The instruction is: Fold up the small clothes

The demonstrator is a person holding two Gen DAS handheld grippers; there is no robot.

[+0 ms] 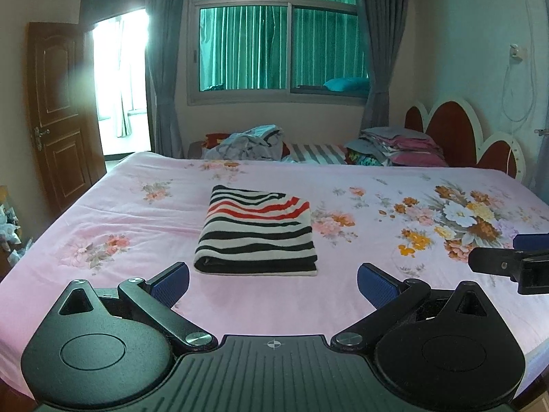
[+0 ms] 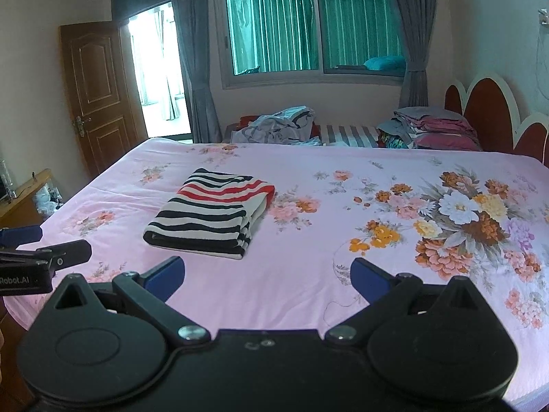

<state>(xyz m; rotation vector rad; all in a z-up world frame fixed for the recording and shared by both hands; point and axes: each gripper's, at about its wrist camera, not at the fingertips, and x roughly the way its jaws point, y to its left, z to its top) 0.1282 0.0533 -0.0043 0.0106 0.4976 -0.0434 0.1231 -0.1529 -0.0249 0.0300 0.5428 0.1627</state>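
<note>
A small garment with black, white and red stripes (image 1: 258, 231) lies folded into a neat rectangle on the pink floral bed sheet (image 1: 120, 213). My left gripper (image 1: 272, 283) is open just short of the garment's near edge, with nothing between its blue pads. From the right wrist view the folded garment (image 2: 212, 214) lies ahead and to the left. My right gripper (image 2: 267, 279) is open over bare sheet, holding nothing. The right gripper's fingers (image 1: 507, 261) show at the right edge of the left view, and the left gripper's fingers (image 2: 44, 254) at the left edge of the right view.
A crumpled heap of grey clothes (image 1: 250, 144) and a stack of folded pink and grey items (image 1: 401, 147) lie beyond the bed's far side. A red and white headboard (image 1: 453, 130) stands at the right. A wooden door (image 1: 58, 110) and a cluttered side table (image 2: 24, 195) are on the left.
</note>
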